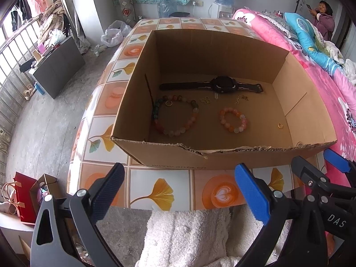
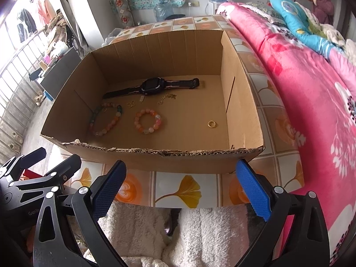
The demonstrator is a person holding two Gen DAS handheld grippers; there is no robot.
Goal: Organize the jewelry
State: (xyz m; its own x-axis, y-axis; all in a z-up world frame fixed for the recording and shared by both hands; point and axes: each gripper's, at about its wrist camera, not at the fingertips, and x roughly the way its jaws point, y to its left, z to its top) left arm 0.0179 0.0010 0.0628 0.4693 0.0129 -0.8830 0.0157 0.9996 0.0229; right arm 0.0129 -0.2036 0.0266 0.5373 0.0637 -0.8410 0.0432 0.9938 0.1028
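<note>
Left gripper (image 1: pixel 178 191) and right gripper (image 2: pixel 181 189) both wide open and empty at bottom of frame, cardboard box (image 2: pixel 242 102) on tiled desk (image 2: pixel 184 189) mid-frame, black watch (image 2: pixel 153 85), two bead bracelets, gold ring (image 2: pixel 211 124) inside

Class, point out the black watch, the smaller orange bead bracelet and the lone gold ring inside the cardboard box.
black watch (image 2: pixel 152 85), right wrist view, on its face.
smaller orange bead bracelet (image 2: pixel 137 113), right wrist view, on a left-side bead.
gold ring (image 2: pixel 208 124), right wrist view, on its band.

L & R wrist cams, side by side, near, looking down-fwd, sharing cardboard box (image 1: pixel 222 158) (image 2: pixel 155 158)
</note>
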